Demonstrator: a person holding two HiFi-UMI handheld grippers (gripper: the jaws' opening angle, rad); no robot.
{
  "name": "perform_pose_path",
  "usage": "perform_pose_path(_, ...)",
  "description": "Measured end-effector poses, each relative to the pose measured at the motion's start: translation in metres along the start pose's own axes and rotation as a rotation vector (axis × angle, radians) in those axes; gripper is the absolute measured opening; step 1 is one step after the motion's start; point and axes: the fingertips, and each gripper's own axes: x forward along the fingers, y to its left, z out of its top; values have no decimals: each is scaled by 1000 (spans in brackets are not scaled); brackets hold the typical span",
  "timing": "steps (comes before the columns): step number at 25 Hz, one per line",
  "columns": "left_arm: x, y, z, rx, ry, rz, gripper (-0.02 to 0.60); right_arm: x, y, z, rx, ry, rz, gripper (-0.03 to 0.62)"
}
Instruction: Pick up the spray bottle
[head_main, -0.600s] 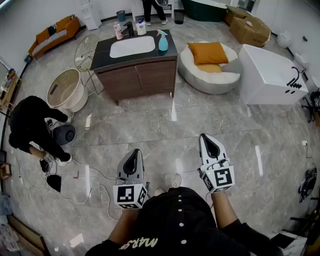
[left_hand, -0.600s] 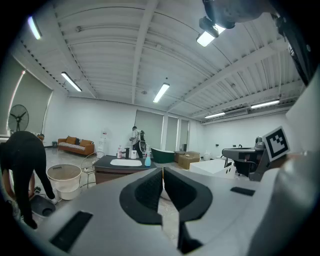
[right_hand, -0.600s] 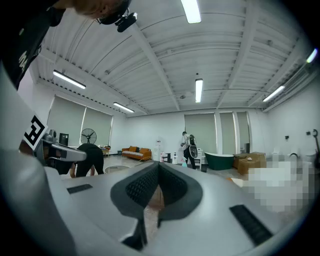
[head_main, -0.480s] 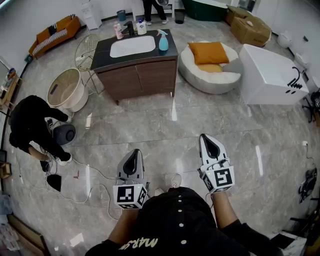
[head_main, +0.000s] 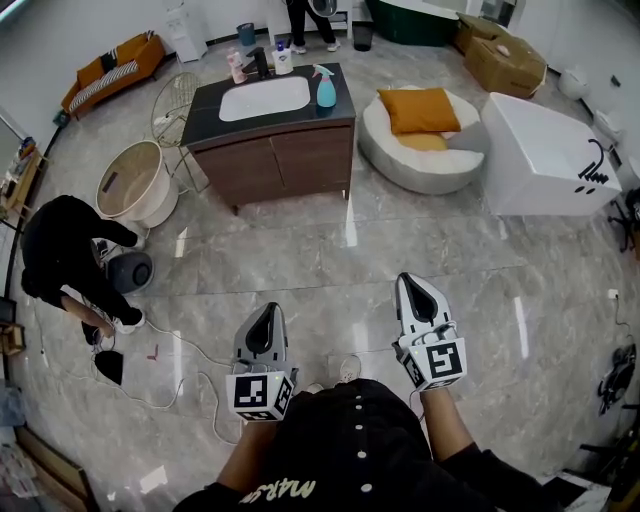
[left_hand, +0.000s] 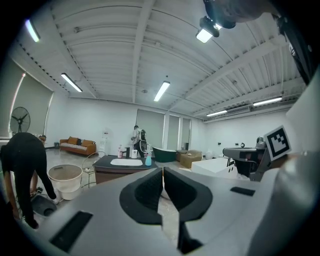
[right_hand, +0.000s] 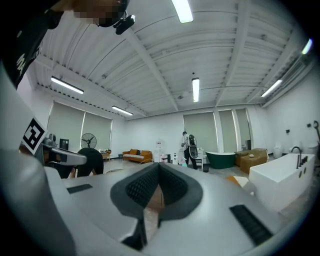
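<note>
Grey marble floor runs out to a dark-topped sink vanity (head_main: 280, 155). The blue spray bottle (head_main: 326, 88) stands upright on the countertop's right side, beside the white basin (head_main: 264, 98) and well apart from both grippers. The left gripper (head_main: 268, 312) and right gripper (head_main: 413, 283) hover over the floor near the person, each with its jaws pressed together and nothing between them.
</note>
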Motion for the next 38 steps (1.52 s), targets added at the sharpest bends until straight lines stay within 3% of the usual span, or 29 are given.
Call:
perform_pose_path(11, 32, -7, 2, -3, -19, 34, 17, 17, -40, -10, -1, -10, 6, -5)
perform_pose_path(18, 84, 0, 4, -4, -19, 16, 17, 52, -64, -19, -4, 11, -5, -5)
perform_pose_path(38, 286, 105, 56, -14, -13, -22, 17, 274, -119, 0, -30, 23, -29, -5)
